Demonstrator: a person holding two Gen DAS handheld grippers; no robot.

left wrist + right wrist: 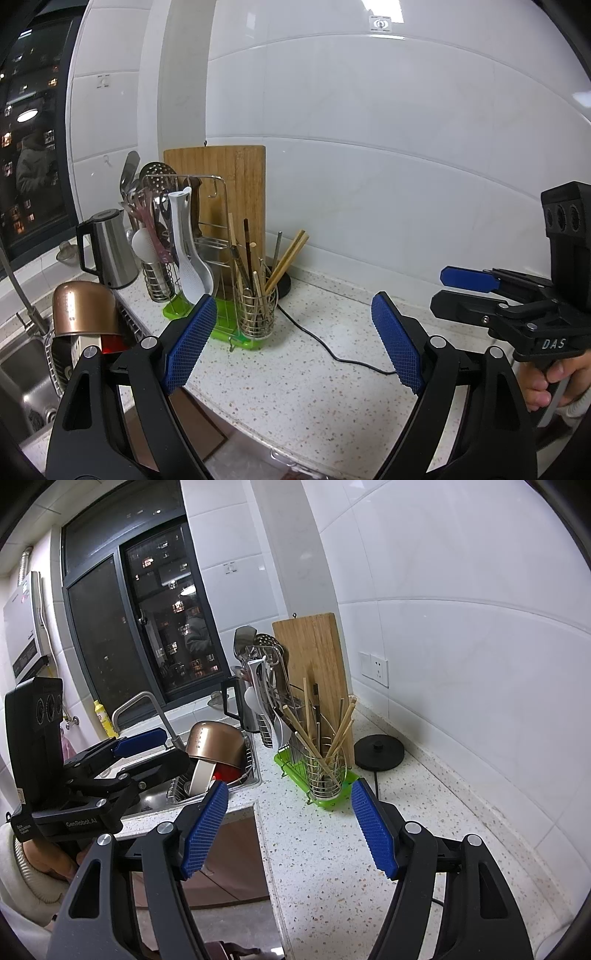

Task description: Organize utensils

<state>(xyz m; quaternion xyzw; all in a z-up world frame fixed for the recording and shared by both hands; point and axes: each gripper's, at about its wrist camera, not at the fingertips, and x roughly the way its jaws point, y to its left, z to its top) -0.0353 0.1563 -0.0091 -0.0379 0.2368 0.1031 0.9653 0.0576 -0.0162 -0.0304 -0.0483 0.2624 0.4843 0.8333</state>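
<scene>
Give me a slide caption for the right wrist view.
Open right gripper faces wire chopstick holder on green rack.

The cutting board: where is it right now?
In both views the cutting board stands upright against the tiled wall, directly behind the utensil rack, left of centre.

Left black gripper with blue pads [293, 341] hangs wide open; right black gripper with blue pads [290, 829] open too, both angled downward, empty.
</scene>
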